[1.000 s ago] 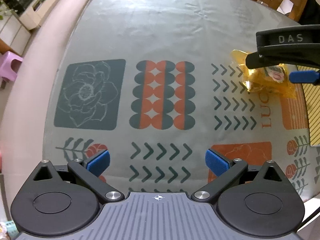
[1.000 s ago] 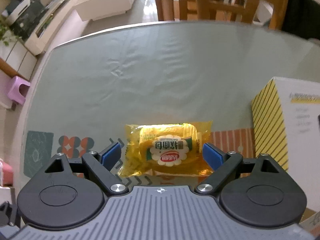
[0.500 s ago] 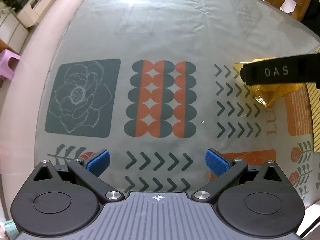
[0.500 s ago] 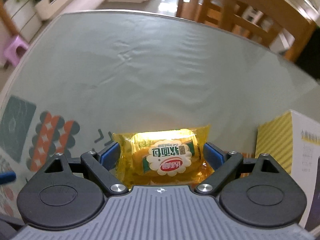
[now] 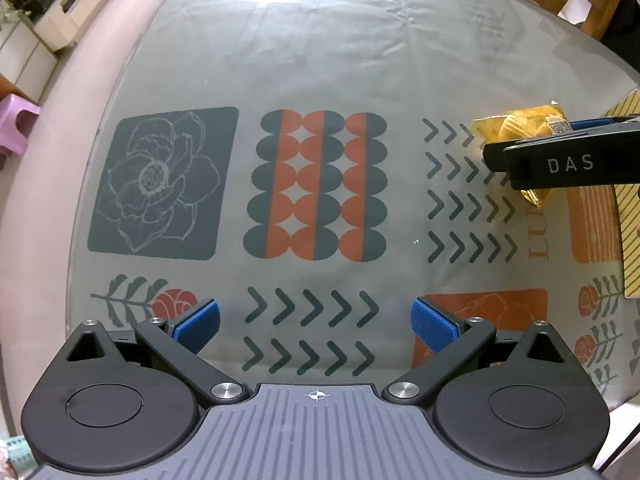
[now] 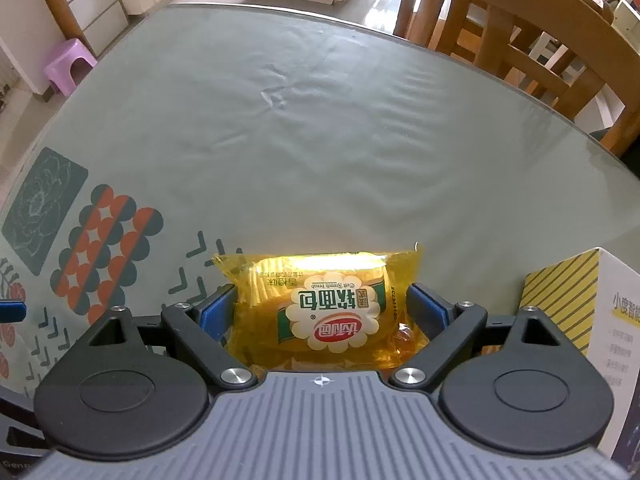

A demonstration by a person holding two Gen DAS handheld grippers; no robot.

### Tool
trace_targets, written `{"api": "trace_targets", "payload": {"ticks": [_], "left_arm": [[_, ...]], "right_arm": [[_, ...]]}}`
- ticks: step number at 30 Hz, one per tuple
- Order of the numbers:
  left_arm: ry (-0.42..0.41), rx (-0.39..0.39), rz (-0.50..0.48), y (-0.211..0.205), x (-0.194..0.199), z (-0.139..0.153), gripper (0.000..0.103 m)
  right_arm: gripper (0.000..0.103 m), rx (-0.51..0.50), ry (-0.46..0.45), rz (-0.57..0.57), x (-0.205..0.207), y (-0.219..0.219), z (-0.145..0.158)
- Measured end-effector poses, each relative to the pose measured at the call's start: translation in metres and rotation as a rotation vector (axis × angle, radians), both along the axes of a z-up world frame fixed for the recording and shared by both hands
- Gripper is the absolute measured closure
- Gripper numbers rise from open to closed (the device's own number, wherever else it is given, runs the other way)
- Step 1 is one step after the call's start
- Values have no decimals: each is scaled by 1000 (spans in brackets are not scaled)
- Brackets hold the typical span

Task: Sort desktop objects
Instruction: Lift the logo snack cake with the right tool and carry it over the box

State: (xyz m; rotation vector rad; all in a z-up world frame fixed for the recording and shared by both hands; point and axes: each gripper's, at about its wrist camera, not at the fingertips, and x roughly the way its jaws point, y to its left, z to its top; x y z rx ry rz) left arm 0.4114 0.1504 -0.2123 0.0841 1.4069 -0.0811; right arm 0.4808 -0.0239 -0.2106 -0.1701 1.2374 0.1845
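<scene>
A yellow soft-bread packet [image 6: 326, 306] with a white flower label sits between the blue pads of my right gripper [image 6: 320, 314], which is shut on its two ends and holds it above the table. In the left wrist view the packet [image 5: 520, 128] shows at the right edge, partly hidden behind the right gripper's black finger [image 5: 560, 162]. My left gripper [image 5: 316, 322] is open and empty, low over the patterned tablecloth [image 5: 316, 184] near the front edge.
A white box with yellow stripes [image 6: 576, 308] stands just right of the packet; its striped side shows in the left wrist view [image 5: 630, 236]. Wooden chairs [image 6: 516, 28] stand beyond the table's far edge. A purple stool [image 6: 68, 66] is on the floor at left.
My right gripper has closed on the bread packet, lifted it and turned left. The left gripper has shifted slightly forward and stays open.
</scene>
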Motion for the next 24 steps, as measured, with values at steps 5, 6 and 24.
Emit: {"api": "trace_targets", "payload": {"ticks": [5, 6, 24], "left_arm": [[-12, 3, 3, 2, 1, 4, 0], [-13, 2, 5, 3, 1, 5, 0], [-91, -3, -35, -22, -24, 41, 0]], "right_arm": [[12, -22, -5, -21, -3, 1, 8], [15, -25, -8, -25, -5, 2, 12], [18, -26, -127, -121, -56, 1, 86]]}}
